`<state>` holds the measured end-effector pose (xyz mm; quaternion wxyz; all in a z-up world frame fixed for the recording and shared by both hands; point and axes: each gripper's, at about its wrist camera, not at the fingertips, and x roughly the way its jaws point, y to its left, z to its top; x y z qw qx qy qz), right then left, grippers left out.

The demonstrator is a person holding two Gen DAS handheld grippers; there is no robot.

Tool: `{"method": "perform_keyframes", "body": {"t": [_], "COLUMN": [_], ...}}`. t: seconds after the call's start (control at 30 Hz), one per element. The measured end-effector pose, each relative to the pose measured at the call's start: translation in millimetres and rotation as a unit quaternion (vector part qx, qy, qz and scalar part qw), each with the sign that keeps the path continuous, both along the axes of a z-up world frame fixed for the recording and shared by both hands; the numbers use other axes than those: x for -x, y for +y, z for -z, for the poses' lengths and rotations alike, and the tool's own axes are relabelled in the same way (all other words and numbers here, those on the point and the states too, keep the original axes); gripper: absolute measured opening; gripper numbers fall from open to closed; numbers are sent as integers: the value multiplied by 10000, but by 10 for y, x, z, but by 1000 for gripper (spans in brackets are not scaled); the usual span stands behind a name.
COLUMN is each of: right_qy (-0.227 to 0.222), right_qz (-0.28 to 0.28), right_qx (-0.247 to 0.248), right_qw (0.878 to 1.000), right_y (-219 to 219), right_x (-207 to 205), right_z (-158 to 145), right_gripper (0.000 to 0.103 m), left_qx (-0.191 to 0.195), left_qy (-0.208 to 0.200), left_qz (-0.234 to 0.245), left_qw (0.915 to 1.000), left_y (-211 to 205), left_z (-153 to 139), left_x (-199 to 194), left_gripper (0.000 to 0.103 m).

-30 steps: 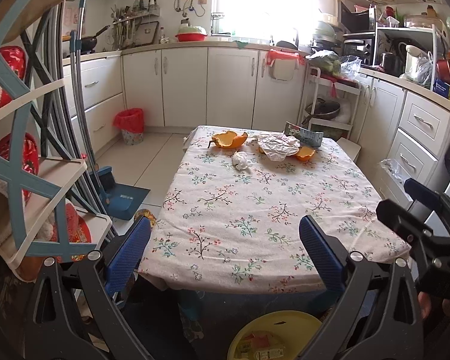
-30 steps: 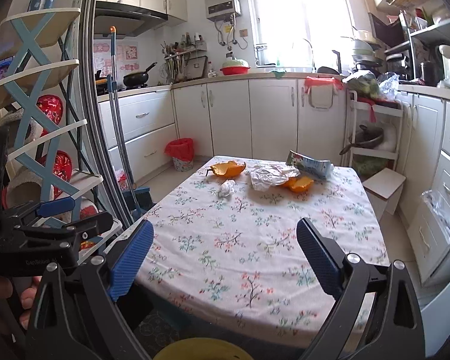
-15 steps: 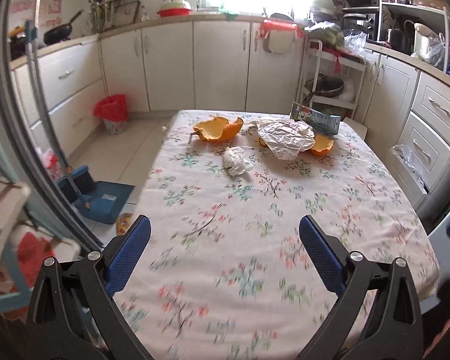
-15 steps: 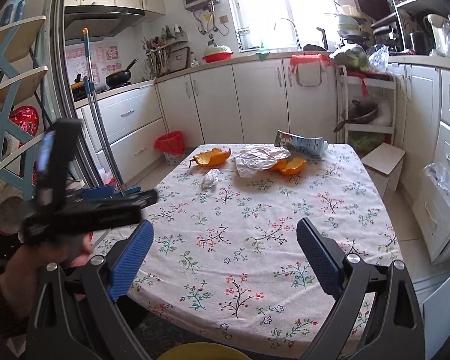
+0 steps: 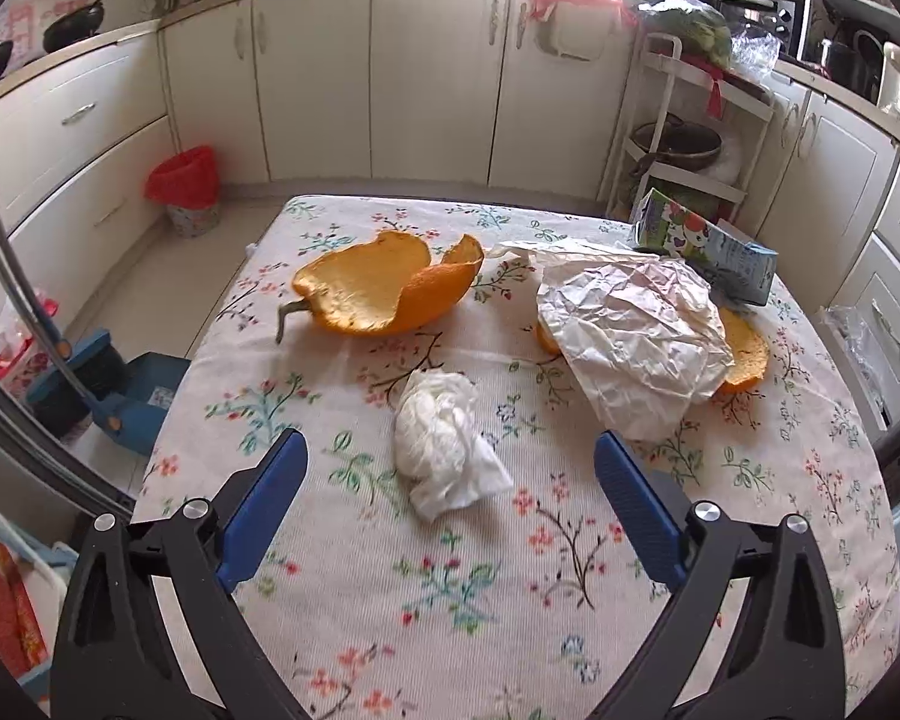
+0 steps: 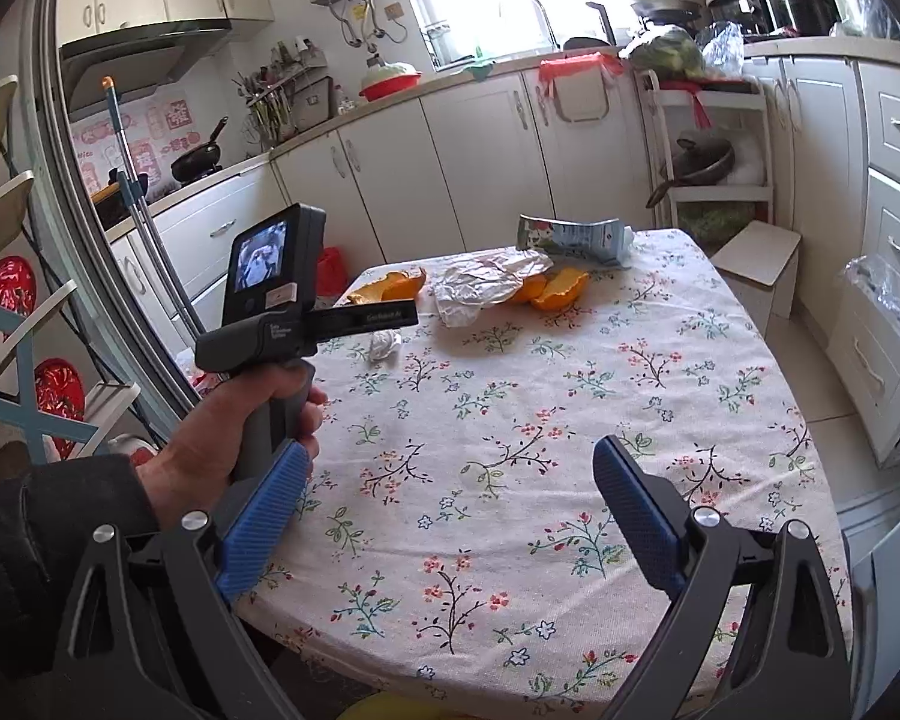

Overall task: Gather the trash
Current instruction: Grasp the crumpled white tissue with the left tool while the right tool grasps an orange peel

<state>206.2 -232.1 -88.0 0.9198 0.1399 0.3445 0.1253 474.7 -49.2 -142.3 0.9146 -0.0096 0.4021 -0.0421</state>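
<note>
A crumpled white tissue [image 5: 444, 444] lies on the floral tablecloth [image 5: 450, 588], just ahead of and between the fingers of my open, empty left gripper [image 5: 447, 498]. Beyond it lie a large orange peel [image 5: 384, 288], a crumpled paper wrapper [image 5: 630, 330] over a second peel [image 5: 747, 354], and a flattened carton [image 5: 708, 243]. My right gripper [image 6: 447, 510] is open and empty above the table's near edge. In the right wrist view the tissue [image 6: 385, 344], wrapper [image 6: 489, 282], peel [image 6: 555, 288] and carton [image 6: 573, 234] sit at the far end.
The left gripper's body, held by a hand [image 6: 258, 414], stands left of the table. A red-lined bin [image 5: 186, 189] stands by the cabinets. A blue dustpan and broom [image 5: 114, 390] are on the floor to the left. A wire rack [image 5: 684, 120] stands behind the table.
My left gripper has moved forward over the table to close in front of the tissue. My right gripper has stayed near the table's front edge, shifting slightly.
</note>
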Motion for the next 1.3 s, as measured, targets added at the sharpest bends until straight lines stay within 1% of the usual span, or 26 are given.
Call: {"method": "perform_keyframes", "body": {"t": [0.07,0.1,0.17,0.23,0.27,0.3,0.33,0.43,0.53,0.6,0.7,0.73,0.83,0.87,0.9,0.93,1.0,1.03,1.1,1.23,1.3], "right_qy": [69,98,161,217,245,275,298,352,382,414,457,519,737,861,950,1026,1164,1229,1352,1518,1631], "right_qz": [-7,-5,12,37,48,58,63,71,82,155,356,465,689,722,755,786,829,839,852,838,783], "right_qx": [-64,-92,-138,-168,-176,-182,-187,-228,-339,-448,-561,-642,-733,-756,-759,-736,-651,-617,-623,-545,-595], "right_qw": [10000,9999,9998,9996,9995,9994,9994,9991,9987,9980,9967,9955,9922,9908,9897,9889,9876,9869,9852,9833,9817], "right_y": [-1,-8,-17,-24,-25,-30,-29,-26,-54,-117,-251,-325,-481,-525,-564,-592,-624,-631,-641,-623,-599], "right_x": [-30,-40,-70,-94,-104,-117,-124,-163,-255,-415,-764,-948,-1394,-1569,-1700,-1821,-2057,-2149,-2280,-2502,-2585], "right_z": [16,26,40,55,65,76,85,102,94,73,59,74,194,262,324,384,515,576,665,788,861], "right_gripper": [92,92,92,92,92,92,92,92,92,92,92,92,92,90,83,81,71,69,59,46,34], "left_qx": [-37,-29,66,148,161,192,325,382,575,758,958,1041,1287,1359,1397,1430,1468,1476,1490,1523,1534], "left_qy": [91,139,222,342,374,355,391,391,405,401,355,352,277,267,283,311,366,376,407,467,471], "left_qz": [44,49,89,165,192,198,306,379,406,391,375,365,298,293,300,299,306,323,370,397,413], "left_qw": [9999,9999,9997,9992,9990,9990,9982,9978,9967,9955,9941,9933,9908,9899,9893,9888,9880,9878,9873,9864,9862], "left_y": [-31,-28,-13,-13,-11,-6,-1,18,82,142,215,246,318,333,351,367,367,361,349,351,344], "left_z": [57,78,123,184,212,205,209,212,222,223,213,219,205,208,214,223,245,253,262,283,285], "left_x": [-103,-138,-190,-250,-264,-267,-271,-215,-78,50,247,306,422,434,430,440,425,430,424,401,402], "left_gripper": [89,86,73,49,44,35,21,20,19,19,19,19,19,20,20,20,20,20,20,20,20]}}
